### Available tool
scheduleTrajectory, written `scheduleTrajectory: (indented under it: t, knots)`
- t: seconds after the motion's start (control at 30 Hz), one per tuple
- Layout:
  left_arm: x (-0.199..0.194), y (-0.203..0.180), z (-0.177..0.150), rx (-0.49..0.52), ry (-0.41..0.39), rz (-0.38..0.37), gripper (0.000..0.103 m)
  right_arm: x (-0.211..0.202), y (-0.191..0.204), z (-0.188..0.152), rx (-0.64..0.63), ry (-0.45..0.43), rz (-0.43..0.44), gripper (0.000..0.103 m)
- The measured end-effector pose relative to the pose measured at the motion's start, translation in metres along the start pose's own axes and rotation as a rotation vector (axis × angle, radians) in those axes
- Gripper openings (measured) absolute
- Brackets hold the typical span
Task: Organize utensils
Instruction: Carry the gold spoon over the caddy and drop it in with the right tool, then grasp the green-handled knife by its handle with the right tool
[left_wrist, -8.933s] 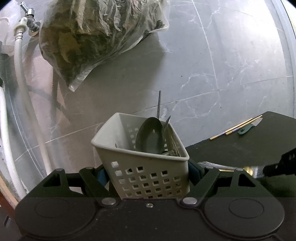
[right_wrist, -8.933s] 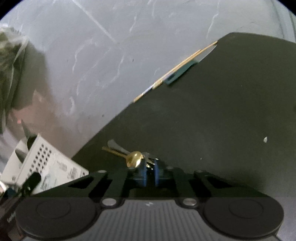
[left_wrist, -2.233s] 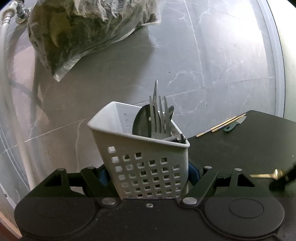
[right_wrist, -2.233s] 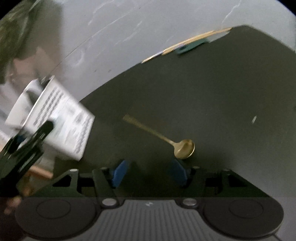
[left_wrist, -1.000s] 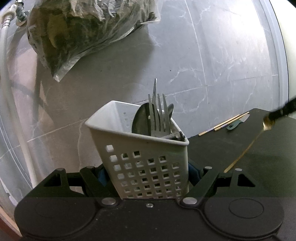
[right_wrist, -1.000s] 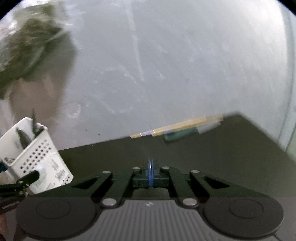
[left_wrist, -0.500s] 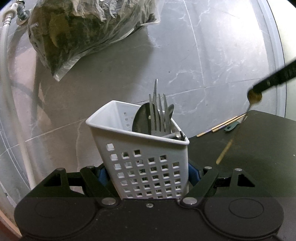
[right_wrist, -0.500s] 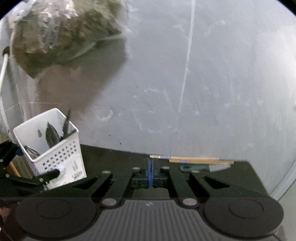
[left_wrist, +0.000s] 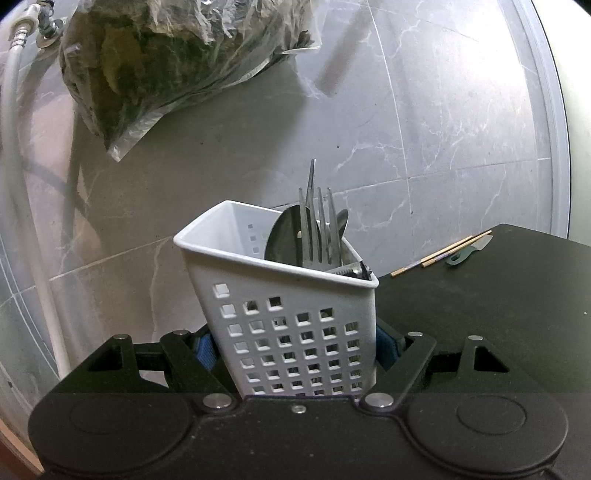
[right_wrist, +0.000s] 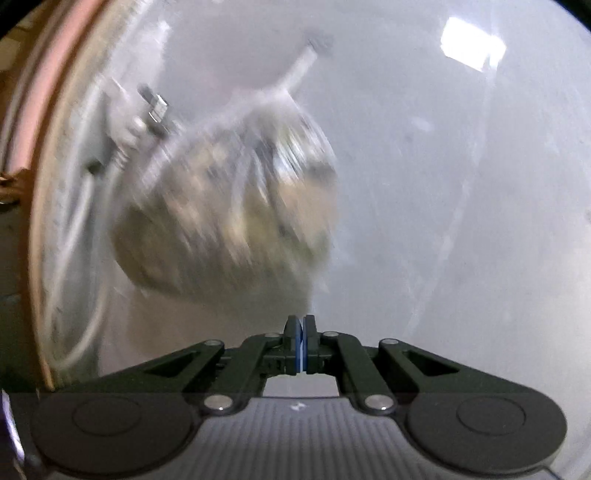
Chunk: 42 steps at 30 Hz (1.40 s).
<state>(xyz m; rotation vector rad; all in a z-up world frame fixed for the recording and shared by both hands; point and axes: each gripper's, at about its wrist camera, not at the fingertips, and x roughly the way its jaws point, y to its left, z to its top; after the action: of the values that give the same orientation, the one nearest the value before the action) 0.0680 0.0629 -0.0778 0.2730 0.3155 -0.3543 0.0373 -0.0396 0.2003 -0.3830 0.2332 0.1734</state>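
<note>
My left gripper (left_wrist: 295, 350) is shut on a white perforated utensil basket (left_wrist: 295, 317) and holds it upright at the left edge of a black table (left_wrist: 480, 314). A fork (left_wrist: 319, 229), a large grey spoon (left_wrist: 288, 240) and other cutlery stand in the basket. My right gripper (right_wrist: 301, 345) has its blue pads pressed together; it points up at the wall and its view is blurred. The gold spoon it carried does not show in either view.
Chopsticks (left_wrist: 439, 254) and a small green-handled knife (left_wrist: 467, 251) lie at the table's far edge. A clear plastic bag of dark greens (left_wrist: 177, 59) hangs on the marble wall, also blurred in the right wrist view (right_wrist: 229, 214). A white hose (left_wrist: 22, 206) runs down the left.
My right gripper picked up the gold spoon from the table, lifted it and swung up and left; it has left the left wrist view. The basket has not moved.
</note>
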Motion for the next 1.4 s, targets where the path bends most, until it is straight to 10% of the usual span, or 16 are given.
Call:
scheduleTrajectory:
  t: [0.53,0.63,0.7,1.03,1.4]
  knots:
    - [0.001,-0.005,0.002,0.000,0.005,0.019,0.080,0.080,0.088,-0.052,-0.183,0.173,0.255,0.003]
    - [0.001,-0.006,0.002,-0.003,0.004,0.022,0.080,0.082,0.082,-0.060,-0.080,0.186,0.302,0.050]
    - [0.001,-0.007,0.001,-0.004,0.003,0.023,0.080,0.078,0.072,-0.062,0.010,0.170,0.314,0.061]
    - [0.002,-0.009,0.006,-0.013,0.019,0.039,0.080,0.034,-0.028,-0.122,0.388,0.213,0.094,0.100]
    - [0.014,-0.034,0.019,-0.024,0.078,0.123,0.081,0.069,-0.144,-0.257,0.612,0.408,-0.131,0.102]
